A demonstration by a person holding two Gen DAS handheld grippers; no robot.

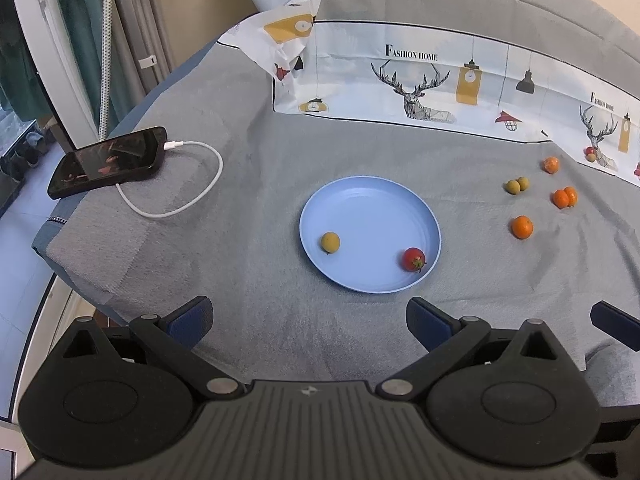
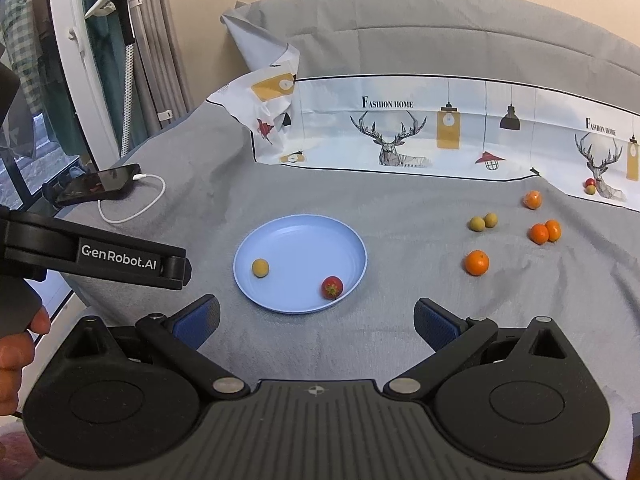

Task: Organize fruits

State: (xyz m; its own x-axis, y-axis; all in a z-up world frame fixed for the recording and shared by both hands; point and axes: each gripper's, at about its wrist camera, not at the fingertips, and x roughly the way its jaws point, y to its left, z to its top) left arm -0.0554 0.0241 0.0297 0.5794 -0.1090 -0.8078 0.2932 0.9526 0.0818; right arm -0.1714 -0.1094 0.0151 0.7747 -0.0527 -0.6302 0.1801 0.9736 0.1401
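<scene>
A light blue plate (image 1: 370, 200) (image 2: 304, 236) lies on the grey cloth and holds a yellowish round fruit (image 1: 330, 243) (image 2: 260, 268) and a red tomato (image 1: 414, 259) (image 2: 332, 287). To its right lie a single orange (image 1: 522, 227) (image 2: 476, 263), a pair of oranges (image 1: 565, 197) (image 2: 545, 232), two yellow-green fruits (image 1: 517, 185) (image 2: 483, 222) and one wrapped orange (image 1: 551, 165) (image 2: 532, 199). My left gripper (image 1: 308, 322) is open, short of the plate, with nothing between its fingers. My right gripper (image 2: 316, 324) is open too, just before the plate's near rim.
A black phone (image 1: 108, 162) (image 2: 98, 186) on a white charging cable (image 1: 192, 184) lies at the far left near the bed edge. A printed sheet (image 1: 420, 80) runs along the back, with two small fruits (image 2: 590, 186) on it. The left gripper's body (image 2: 96, 256) and a hand (image 2: 16, 356) show at left.
</scene>
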